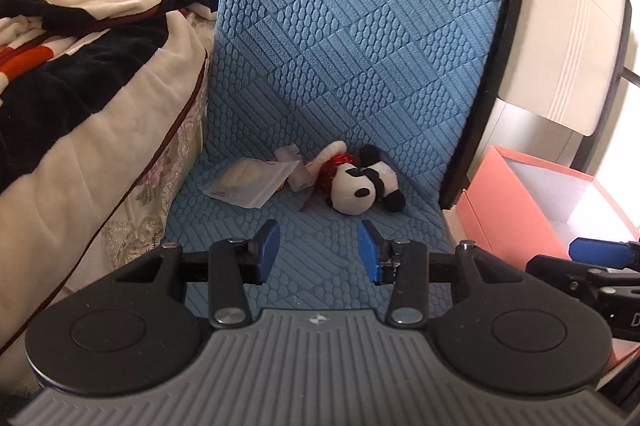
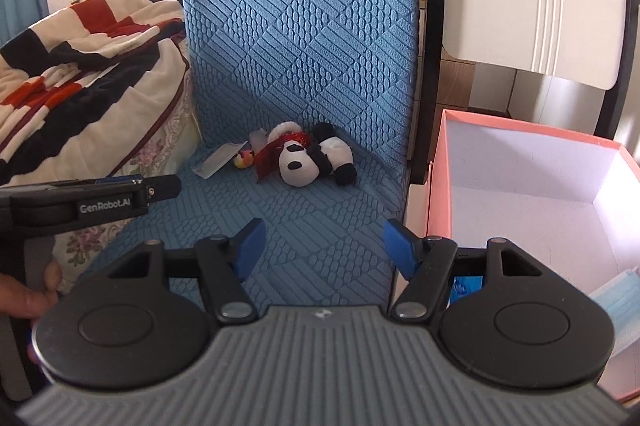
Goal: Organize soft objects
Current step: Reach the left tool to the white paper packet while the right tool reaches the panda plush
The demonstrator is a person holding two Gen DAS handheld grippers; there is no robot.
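Fingers (image 1: 269,250) of the left gripper (image 1: 320,252) sit nearest, blue pads apart, with only the bumpy blue chair cover (image 1: 320,234) between them. It holds nothing and touches nothing. The right gripper (image 2: 325,249) is spread a bit wider, and it is empty too. It hangs over the seat edge, right beside the pink box (image 2: 520,186).

A little farther back on the seat lies the panda toy (image 1: 362,182). It is on its side, close to where the seat meets the chair back. A shiny red bit (image 1: 336,170) is tucked against its head. Just to the left of it are a clear plastic packet (image 1: 250,186) and some small crumpled things I cannot name. In the right wrist view a tiny bright toy (image 2: 245,159) shows there too.

I think the job now is to reach in for the panda. To do it well, the left gripper should slide forward low over the seat. It should close on the fat round head or belly, not on the red bit or the packet. Squeeze softly, since the toy will squash.

The pink box is open, with a blue face mask (image 2: 616,306) inside. A striped blanket (image 1: 80,26) is piled far off on the left.
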